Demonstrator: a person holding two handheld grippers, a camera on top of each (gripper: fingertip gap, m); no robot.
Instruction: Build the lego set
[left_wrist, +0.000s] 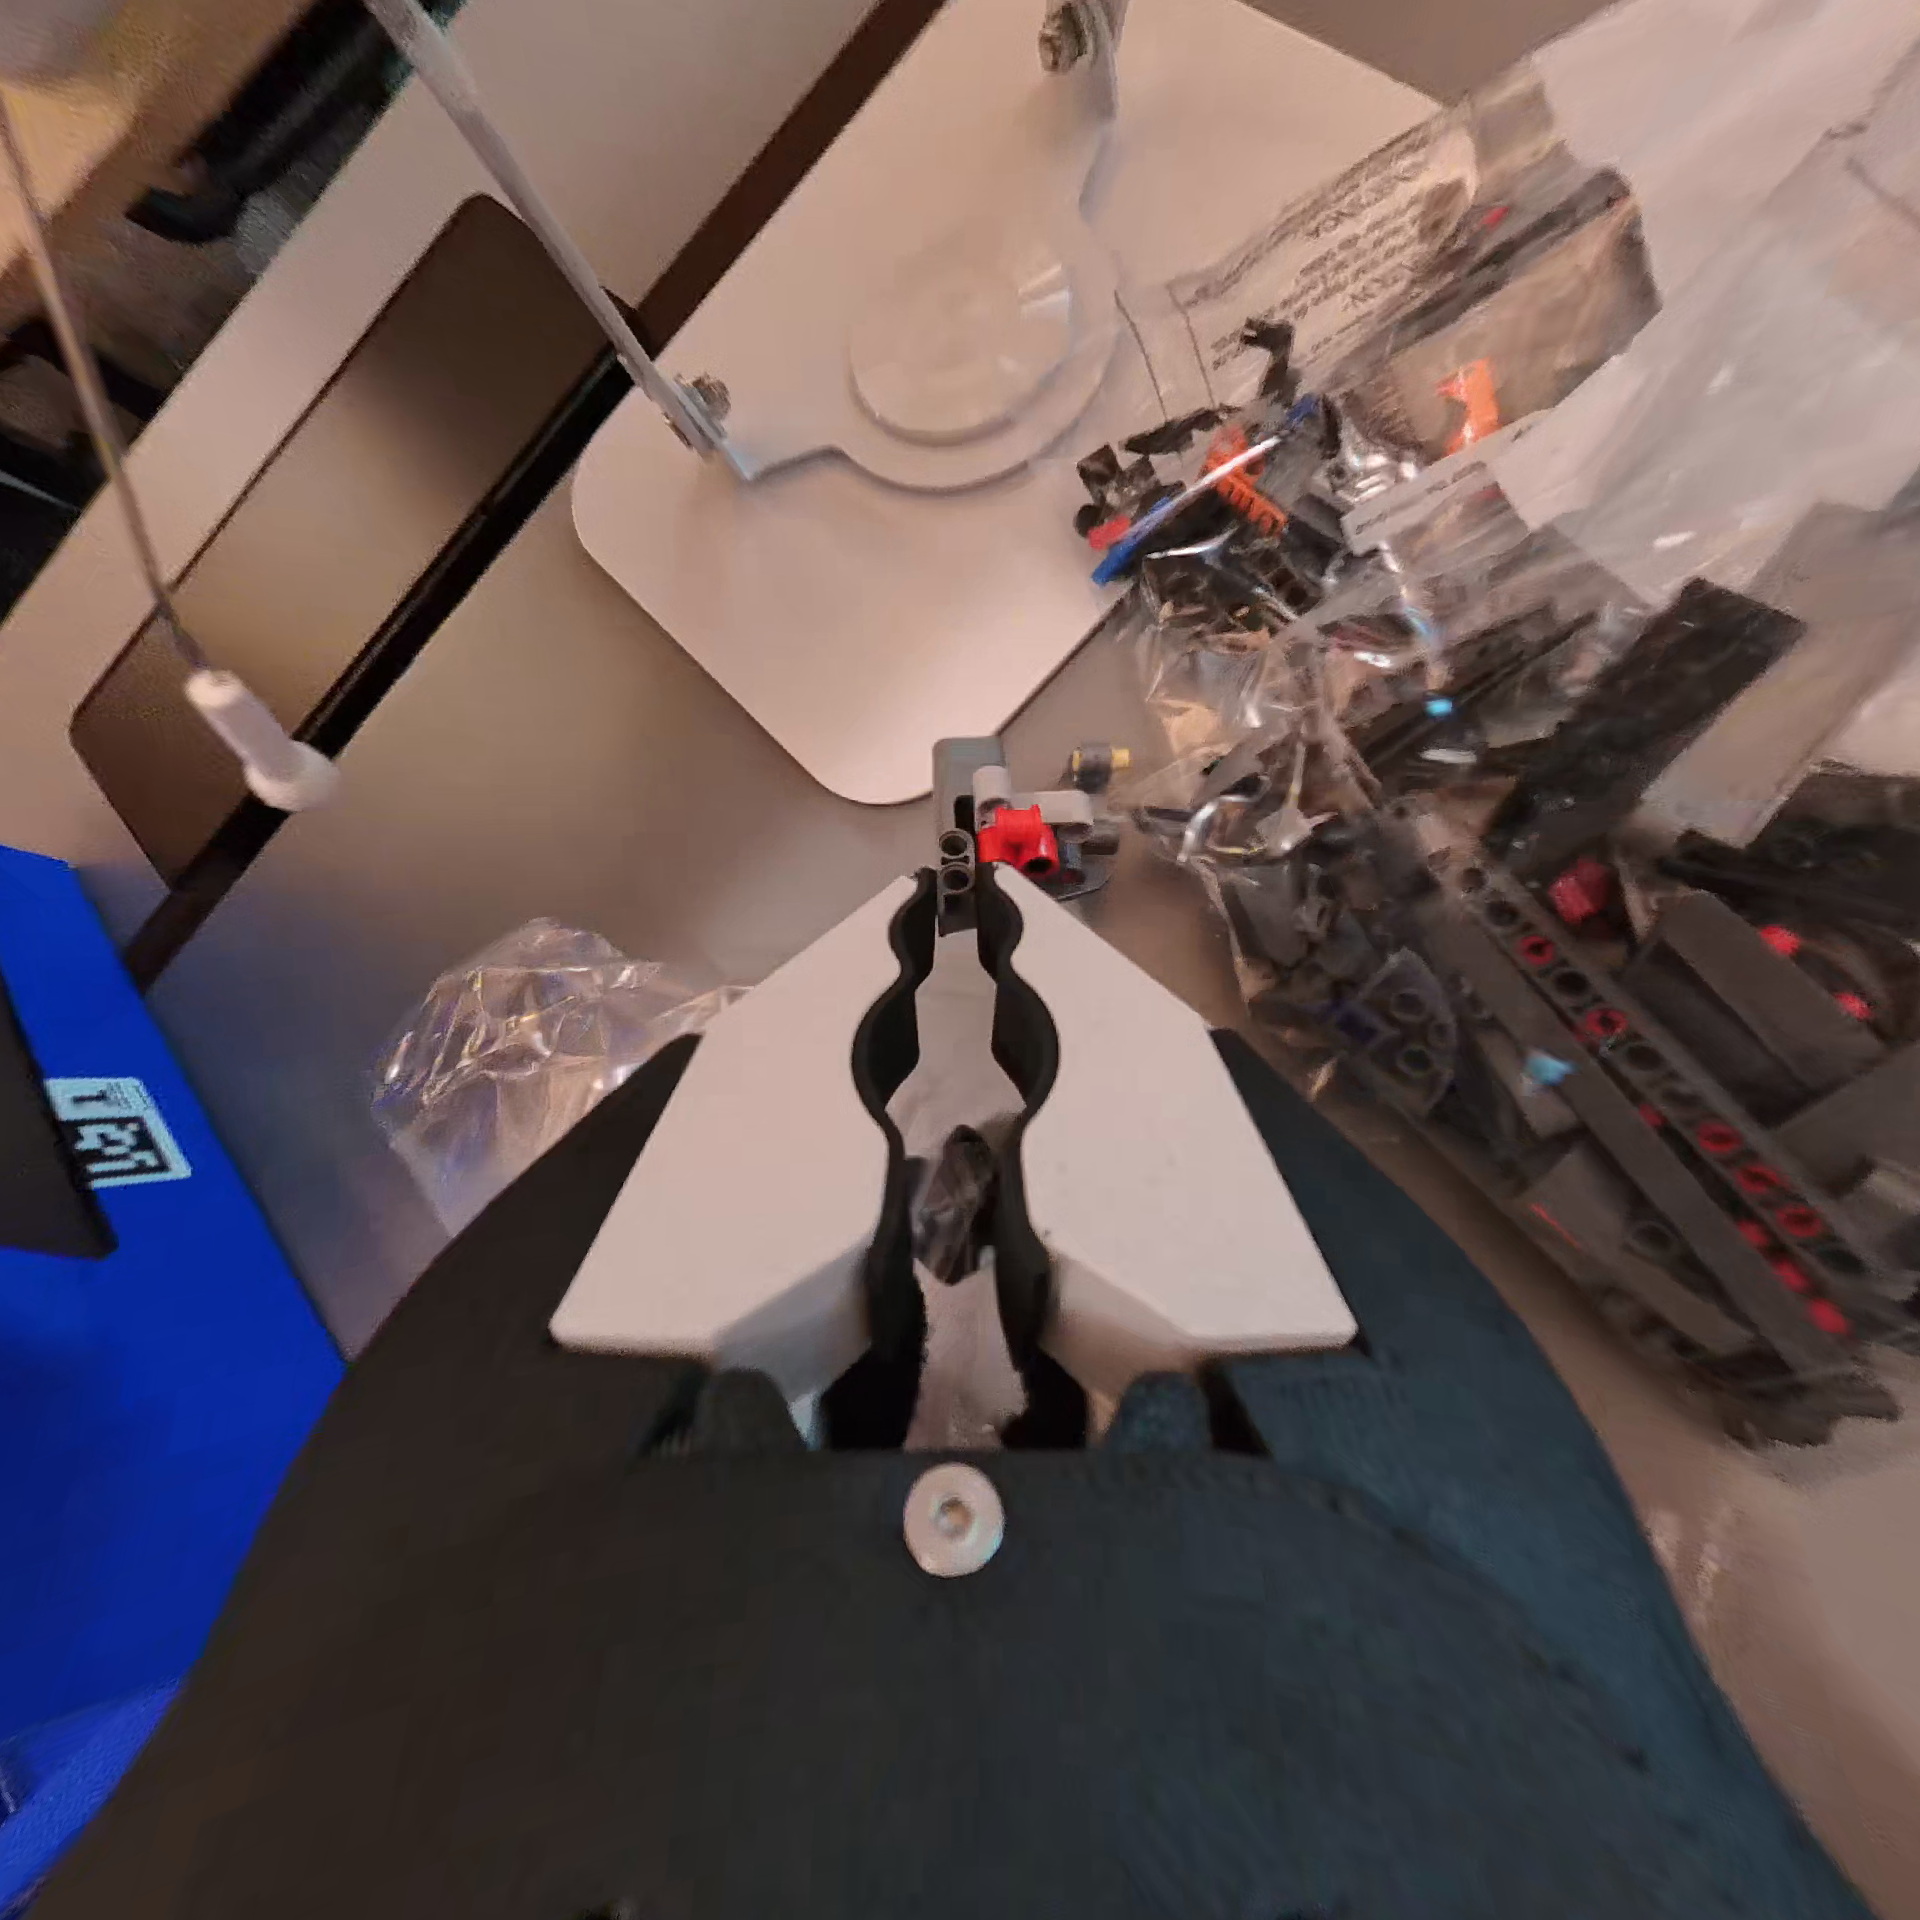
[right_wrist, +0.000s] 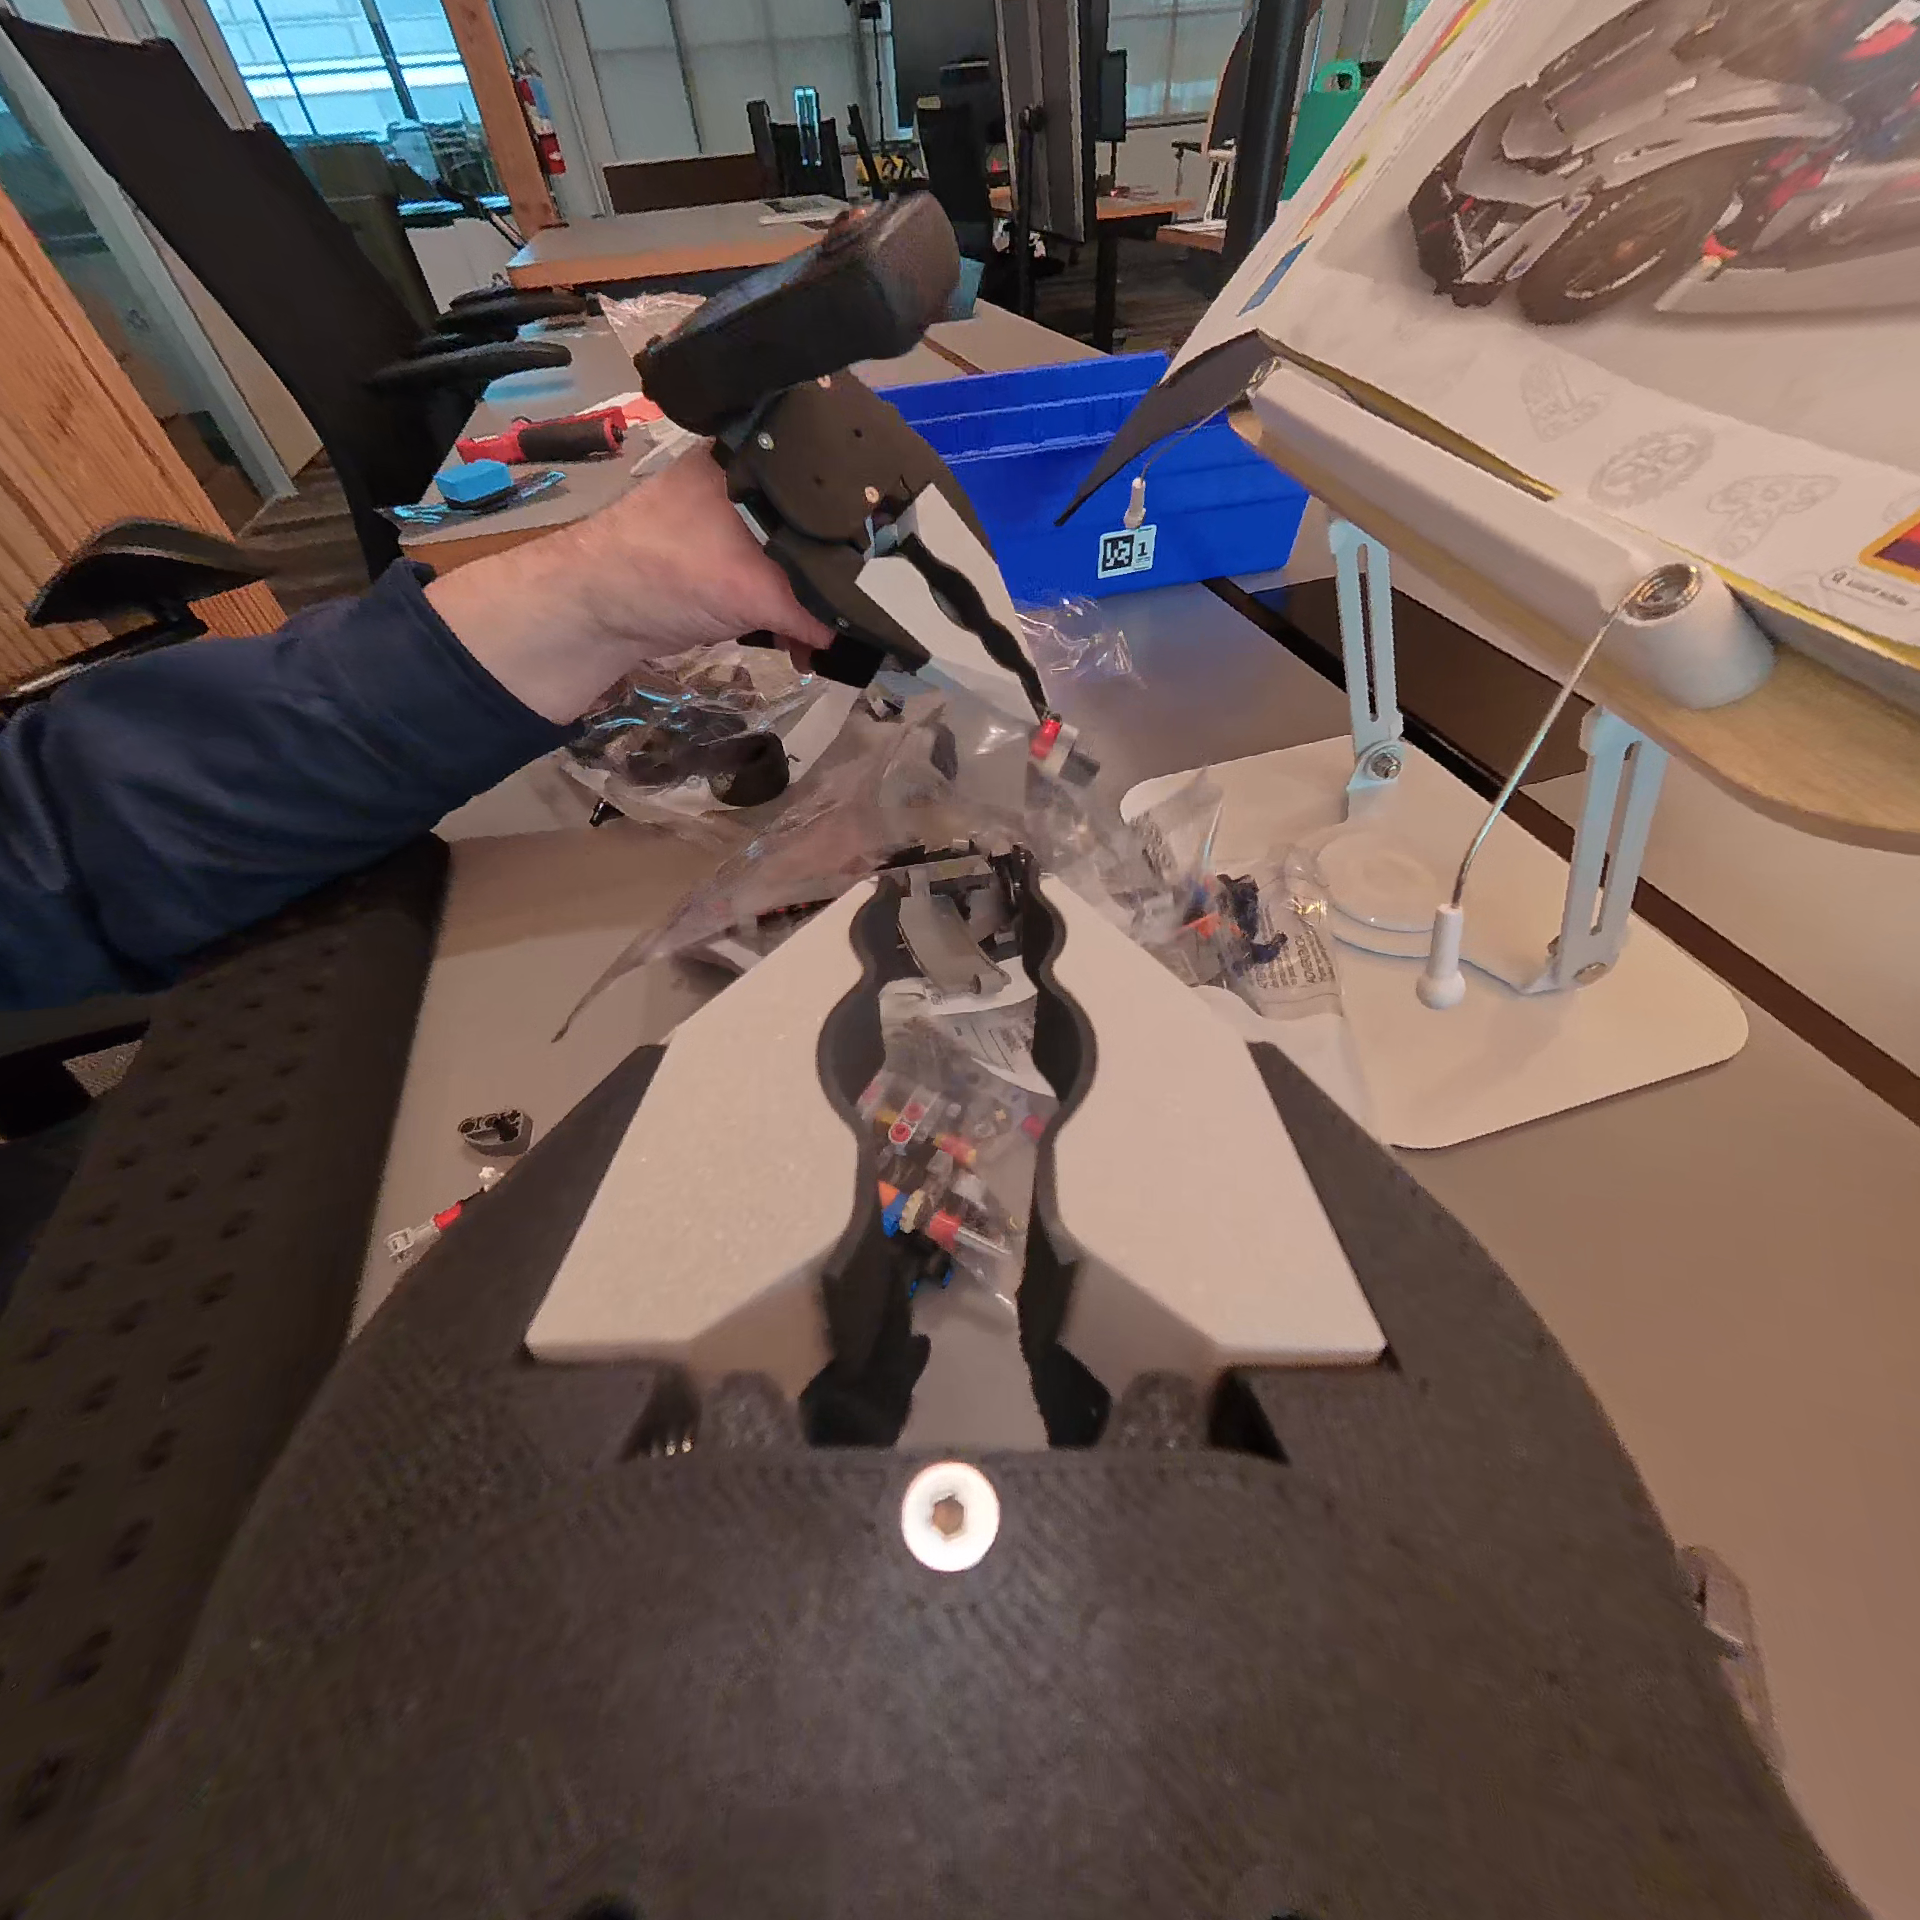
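Note:
My left gripper (left_wrist: 958, 885) is shut on a small grey lego assembly (left_wrist: 956, 831) with a red connector (left_wrist: 1016, 836) on its side, held above the table. It also shows in the right wrist view (right_wrist: 1047, 719), held by a hand, with the red and grey assembly (right_wrist: 1062, 750) at its tips. My right gripper (right_wrist: 958, 891) is shut on a grey and black lego piece (right_wrist: 948, 940) whose curved grey panel hangs down between the fingers. A blurred clear bag (right_wrist: 748, 904) spreads to the left of its tips.
Clear bags of black and red parts (left_wrist: 1558, 1039) lie on the right. A white book stand (right_wrist: 1538, 1039) carries the instruction booklet (right_wrist: 1621, 208). A blue bin (right_wrist: 1091, 468) stands behind. Loose small parts (right_wrist: 495, 1132) lie at the left. A crumpled bag (left_wrist: 520, 1029) lies near the left gripper. There is about 25 cm between the tips of the two grippers.

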